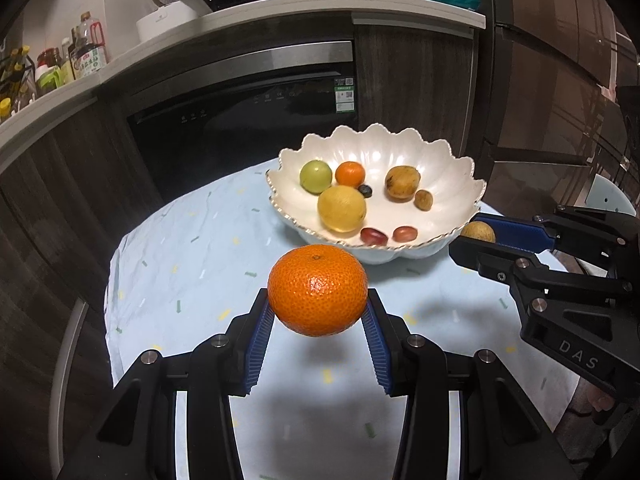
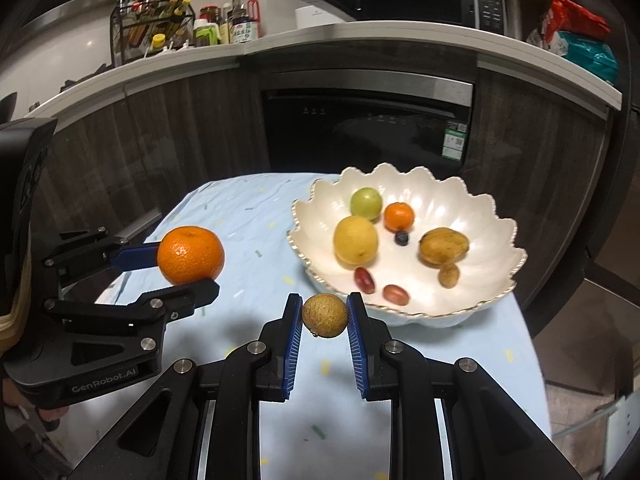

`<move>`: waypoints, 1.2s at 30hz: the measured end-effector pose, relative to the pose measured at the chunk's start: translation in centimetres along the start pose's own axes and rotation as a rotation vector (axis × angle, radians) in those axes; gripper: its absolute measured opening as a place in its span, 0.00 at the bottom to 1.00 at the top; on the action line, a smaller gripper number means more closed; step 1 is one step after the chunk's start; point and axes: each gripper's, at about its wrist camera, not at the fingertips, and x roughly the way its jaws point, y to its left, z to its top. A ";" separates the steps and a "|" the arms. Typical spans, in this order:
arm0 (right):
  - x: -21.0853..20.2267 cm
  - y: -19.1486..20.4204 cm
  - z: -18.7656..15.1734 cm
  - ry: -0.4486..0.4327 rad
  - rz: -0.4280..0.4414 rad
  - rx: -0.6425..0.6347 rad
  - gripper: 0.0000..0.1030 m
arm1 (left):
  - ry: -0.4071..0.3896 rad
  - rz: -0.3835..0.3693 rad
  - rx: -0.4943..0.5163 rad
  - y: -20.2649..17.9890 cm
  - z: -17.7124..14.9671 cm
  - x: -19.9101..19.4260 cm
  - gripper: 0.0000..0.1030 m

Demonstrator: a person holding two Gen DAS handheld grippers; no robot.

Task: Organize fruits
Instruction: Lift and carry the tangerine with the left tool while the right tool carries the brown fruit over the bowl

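Inside scalloped bowl mixed fruits, left claw pinching orange, right claw pinching longan

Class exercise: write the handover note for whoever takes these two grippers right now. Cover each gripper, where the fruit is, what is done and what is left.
Left gripper: shut on the big orange, held above the cloth.
Right gripper: shut on a small brown fruit, just short of the bowl rim.
Bowl: already holds a green fruit, small orange, yellow fruit, blueberry, two brown fruits and two red grapes.
Done: those eight are in.
Left: place both held fruits in the bowl. No other loose fruit shows on the cloth.
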 end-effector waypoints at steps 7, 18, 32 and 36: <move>-0.9 -2.3 0.8 -0.023 -0.028 0.026 0.23 | -0.014 -0.009 0.010 -1.9 1.8 0.4 0.43; -1.0 -6.1 2.0 -0.040 -0.069 0.064 0.23 | -0.030 -0.033 0.041 -4.5 4.7 1.7 0.43; 0.8 -9.6 3.6 -0.044 -0.098 0.079 0.23 | -0.032 -0.039 0.030 -5.2 7.6 4.1 0.43; 1.7 -10.6 4.0 -0.043 -0.107 0.091 0.23 | -0.028 -0.038 0.019 -5.3 8.2 5.1 0.43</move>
